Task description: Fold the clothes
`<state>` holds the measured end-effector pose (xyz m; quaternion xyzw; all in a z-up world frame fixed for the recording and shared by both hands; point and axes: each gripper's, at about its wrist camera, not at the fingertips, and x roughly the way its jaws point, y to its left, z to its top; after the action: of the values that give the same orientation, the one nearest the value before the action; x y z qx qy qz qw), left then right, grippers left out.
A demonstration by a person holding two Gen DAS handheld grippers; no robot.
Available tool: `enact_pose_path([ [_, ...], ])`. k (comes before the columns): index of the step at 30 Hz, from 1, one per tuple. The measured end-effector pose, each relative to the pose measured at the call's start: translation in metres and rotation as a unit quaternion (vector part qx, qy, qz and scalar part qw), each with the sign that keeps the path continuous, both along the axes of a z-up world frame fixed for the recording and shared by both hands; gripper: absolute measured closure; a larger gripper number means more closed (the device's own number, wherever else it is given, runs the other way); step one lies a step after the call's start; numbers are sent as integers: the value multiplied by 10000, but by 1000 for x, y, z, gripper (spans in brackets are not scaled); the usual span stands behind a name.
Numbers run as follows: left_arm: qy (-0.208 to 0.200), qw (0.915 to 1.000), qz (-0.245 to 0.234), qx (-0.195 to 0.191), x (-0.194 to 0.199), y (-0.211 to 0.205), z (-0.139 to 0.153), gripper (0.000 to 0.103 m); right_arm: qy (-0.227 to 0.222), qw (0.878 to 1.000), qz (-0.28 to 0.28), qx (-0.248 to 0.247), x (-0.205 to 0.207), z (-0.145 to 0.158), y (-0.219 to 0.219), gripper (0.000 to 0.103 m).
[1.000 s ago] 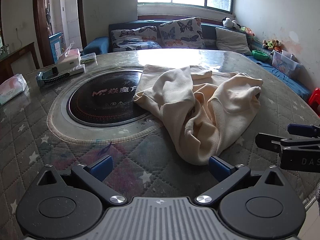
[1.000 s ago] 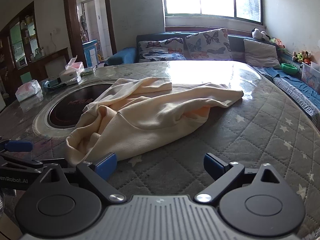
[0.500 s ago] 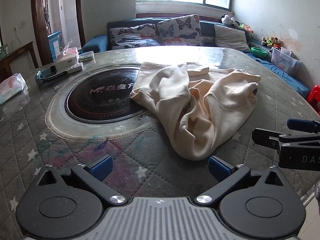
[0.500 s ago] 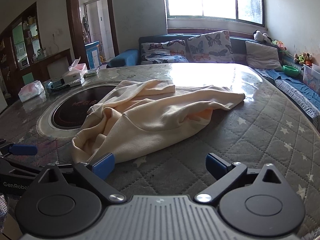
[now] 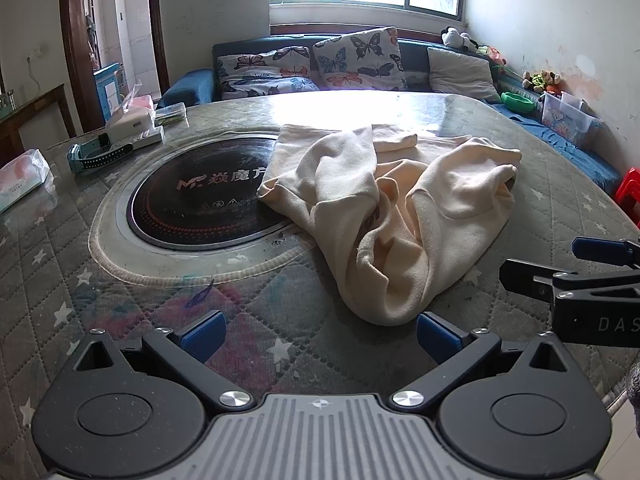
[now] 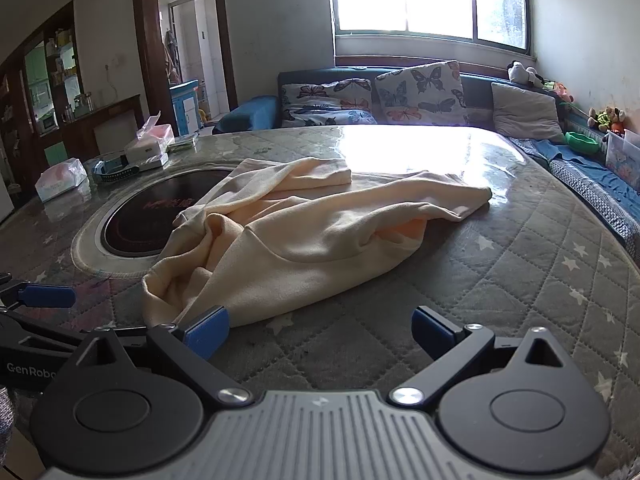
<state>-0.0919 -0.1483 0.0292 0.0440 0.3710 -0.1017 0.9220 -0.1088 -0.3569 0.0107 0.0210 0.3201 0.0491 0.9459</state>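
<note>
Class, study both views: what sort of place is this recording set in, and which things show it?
Most likely a home living or dining room: a sofa with butterfly cushions under a window, a quilt-covered dining table with a built-in cooktop, and soft toys.

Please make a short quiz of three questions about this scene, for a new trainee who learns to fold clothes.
1. True or false: the cream garment is already folded flat.
2. What does the garment partly cover? A) the black round cooktop B) the tissue pack
3. What state are the left gripper and the right gripper in?

Key: 1 false, it lies crumpled. 2 A. 3 Both open, holding nothing.
</note>
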Motion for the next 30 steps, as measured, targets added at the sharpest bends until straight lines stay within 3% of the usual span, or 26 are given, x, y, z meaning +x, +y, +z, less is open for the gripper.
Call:
enact_pose_path([
  [19, 3, 9997, -167, 159, 29, -9, 9, 0, 68, 9999, -64, 77, 25, 5, -11, 4],
  [30, -280, 9984, -262, 427, 79, -24, 24, 1, 4, 9996, -263, 82, 69, 15, -34, 4],
])
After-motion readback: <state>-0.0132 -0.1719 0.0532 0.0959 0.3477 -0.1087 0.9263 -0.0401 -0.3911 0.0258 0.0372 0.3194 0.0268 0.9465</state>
